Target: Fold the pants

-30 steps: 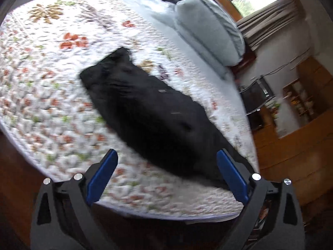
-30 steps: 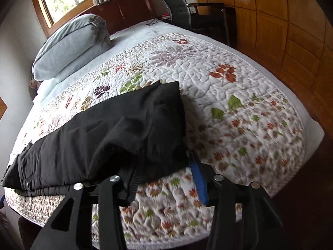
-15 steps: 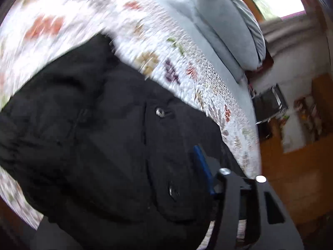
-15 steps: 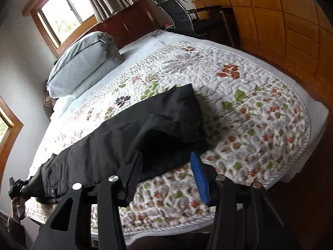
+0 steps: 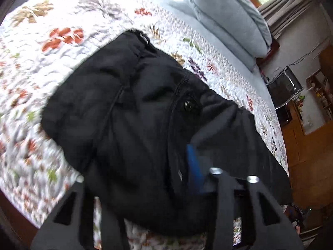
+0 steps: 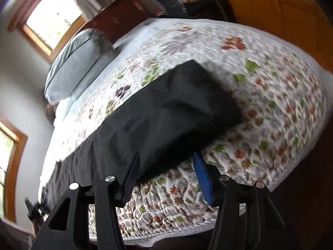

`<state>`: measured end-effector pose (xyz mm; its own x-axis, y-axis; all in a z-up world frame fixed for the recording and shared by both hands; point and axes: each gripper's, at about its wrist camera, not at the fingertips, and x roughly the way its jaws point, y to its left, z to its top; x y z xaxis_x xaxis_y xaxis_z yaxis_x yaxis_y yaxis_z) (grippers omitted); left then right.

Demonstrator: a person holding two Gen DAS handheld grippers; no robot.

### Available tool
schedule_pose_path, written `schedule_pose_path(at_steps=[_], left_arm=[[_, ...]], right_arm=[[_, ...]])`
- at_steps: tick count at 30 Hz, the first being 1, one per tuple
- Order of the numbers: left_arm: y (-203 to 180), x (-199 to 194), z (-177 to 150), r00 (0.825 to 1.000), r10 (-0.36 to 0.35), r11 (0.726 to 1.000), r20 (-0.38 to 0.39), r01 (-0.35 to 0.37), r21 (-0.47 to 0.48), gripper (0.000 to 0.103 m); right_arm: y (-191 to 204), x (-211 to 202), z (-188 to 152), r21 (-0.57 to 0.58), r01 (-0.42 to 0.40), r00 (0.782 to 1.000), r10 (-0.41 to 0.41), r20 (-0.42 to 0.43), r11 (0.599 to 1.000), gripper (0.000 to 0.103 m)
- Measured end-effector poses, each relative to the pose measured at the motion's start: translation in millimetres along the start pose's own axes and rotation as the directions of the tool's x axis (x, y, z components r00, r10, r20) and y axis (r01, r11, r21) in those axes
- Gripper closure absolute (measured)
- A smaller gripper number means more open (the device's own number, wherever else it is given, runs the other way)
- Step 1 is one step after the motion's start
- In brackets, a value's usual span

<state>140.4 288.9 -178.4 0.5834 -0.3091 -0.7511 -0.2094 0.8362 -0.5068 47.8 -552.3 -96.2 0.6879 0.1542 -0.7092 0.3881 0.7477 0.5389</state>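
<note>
Your left gripper (image 5: 145, 166): jaws buried in the waist end of the black pants (image 5: 129, 112), cloth bunched between them, having just eased wider. Your right gripper (image 6: 166, 177): jaws parted and widening around the folded leg edge, pads not pressing. Pants: matte black, dark button, lying lengthwise on the floral quilt (image 6: 270, 95). No legible labels.

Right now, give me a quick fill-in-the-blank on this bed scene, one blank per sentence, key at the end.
1. The pants lying on the quilt are ____ in colour.
2. The quilt is printed with a pattern of ____.
3. In the left wrist view, the fabric bunched over the left gripper is the ____ end of the pants, where a button shows.
4. The pillow at the head of the bed is light ____.

Missing words: black; leaves; waist; blue
</note>
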Motion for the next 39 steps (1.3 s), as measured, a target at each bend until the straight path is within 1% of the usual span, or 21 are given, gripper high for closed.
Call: schedule_pose_path(at_steps=[1, 2, 3, 5, 7, 9, 12, 16, 17, 19, 20, 21, 25, 27, 30, 32, 33, 35, 36, 38, 39], left_arm=[[-3.6, -9.0, -4.6, 0.999, 0.039, 0.999, 0.024, -0.04, 0.006, 0.03], [-6.9, -18.7, -8.2, 0.994, 0.091, 0.996, 0.057, -0.092, 0.013, 0.016], [-10.7, -30.5, -12.9, 0.985, 0.142, 0.989, 0.097, -0.145, 0.022, 0.016], [-16.6, -48.5, -18.3, 0.979, 0.151, 0.987, 0.134, -0.158, 0.039, 0.016], [-28.6, -69.8, -22.2, 0.967, 0.16, 0.984, 0.199, -0.173, 0.049, 0.016], [-48.7, -85.4, -24.8, 0.961, 0.121, 0.985, 0.247, -0.148, 0.093, 0.016], [-87.5, -88.7, -27.0, 0.958, 0.06, 0.974, 0.279, -0.117, 0.194, 0.012], [-134.7, -53.6, -28.6, 0.977, -0.013, 0.948, 0.214, -0.056, 0.313, 0.01], [-139.1, -45.3, -29.9, 0.98, -0.009, 0.944, 0.198, -0.057, 0.326, 0.01], [-145.7, -12.5, -34.9, 0.99, 0.042, 0.929, 0.136, -0.089, 0.359, 0.01], [-146.5, 1.8, -34.8, 0.991, 0.074, 0.925, 0.107, -0.109, 0.365, 0.01], [-142.8, 16.7, -34.8, 0.992, 0.104, 0.923, 0.074, -0.124, 0.365, 0.01], [-113.0, 46.1, -34.5, 0.985, 0.172, 0.939, 0.015, -0.169, 0.298, 0.01], [-100.7, 47.9, -33.2, 0.987, 0.159, 0.95, 0.017, -0.157, 0.271, 0.01], [-98.1, 49.7, -31.2, 0.987, 0.161, 0.95, 0.008, -0.157, 0.269, 0.01], [-101.8, 50.9, -32.4, 0.983, 0.183, 0.939, 0.0, -0.175, 0.295, 0.01], [-104.6, 48.9, -34.5, 0.981, 0.192, 0.934, -0.001, -0.182, 0.308, 0.01], [-107.6, 52.0, -34.8, 0.977, 0.212, 0.919, -0.007, -0.197, 0.34, 0.01], [-108.9, 52.9, -36.1, 0.975, 0.223, 0.91, -0.01, -0.204, 0.36, 0.01], [-110.3, 51.9, -36.0, 0.973, 0.229, 0.904, -0.013, -0.208, 0.375, 0.01], [-109.5, 52.6, -34.7, 0.973, 0.231, 0.902, -0.016, -0.208, 0.378, 0.01]], right_arm=[[-9.9, -2.7, 0.4, 0.053, -0.017, 1.0, 0.016, 0.013, 0.998, 0.042], [-16.3, -4.3, 0.5, 0.084, -0.031, 0.999, 0.03, 0.019, 0.996, 0.041], [-23.0, -5.1, 0.5, 0.114, -0.056, 0.998, 0.054, 0.024, 0.992, 0.04], [-30.5, -4.1, 1.1, 0.153, -0.102, 0.995, 0.099, 0.025, 0.983, 0.04], [-34.3, -1.3, 3.9, 0.184, -0.161, 0.987, 0.159, 0.029, 0.97, 0.04], [-35.7, 1.3, 8.5, 0.209, -0.203, 0.979, 0.2, 0.039, 0.956, 0.04], [-36.6, 12.5, 18.6, 0.253, -0.211, 0.977, 0.21, 0.031, 0.944, 0.039], [-34.6, 24.7, 28.5, 0.295, -0.255, 0.966, 0.252, 0.047, 0.921, 0.04], [-32.5, 28.3, 31.2, 0.294, -0.235, 0.971, 0.234, 0.041, 0.926, 0.043], [-27.2, 37.6, 38.4, 0.279, -0.19, 0.981, 0.193, 0.015, 0.941, 0.068], [-27.3, 40.8, 39.6, 0.28, -0.177, 0.983, 0.183, 0.006, 0.944, 0.073], [-25.5, 45.4, 44.1, 0.285, -0.163, 0.985, 0.172, -0.005, 0.945, 0.081], [-9.1, 49.0, 59.2, 0.229, -0.164, 0.985, 0.171, -0.009, 0.959, 0.087], [3.8, 44.2, 69.2, 0.185, -0.24, 0.97, 0.241, 0.017, 0.953, 0.088], [26.0, 32.0, 84.5, 0.122, -0.404, 0.914, 0.398, 0.076, 0.906, 0.089], [28.3, 30.0, 86.0, 0.114, -0.436, 0.899, 0.429, 0.083, 0.893, 0.089], [25.5, 31.5, 85.4, 0.121, -0.421, 0.907, 0.415, 0.073, 0.899, 0.089], [12.0, 41.6, 77.0, 0.155, -0.314, 0.949, 0.314, 0.025, 0.937, 0.089], [0.0, 50.5, 69.4, 0.173, -0.229, 0.971, 0.238, -0.03, 0.958, 0.089], [-20.1, 62.1, 56.2, 0.203, -0.088, 0.987, 0.113, -0.116, 0.975, 0.078], [-28.5, 63.6, 48.1, 0.207, -0.076, 0.986, 0.104, -0.128, 0.975, 0.076]])
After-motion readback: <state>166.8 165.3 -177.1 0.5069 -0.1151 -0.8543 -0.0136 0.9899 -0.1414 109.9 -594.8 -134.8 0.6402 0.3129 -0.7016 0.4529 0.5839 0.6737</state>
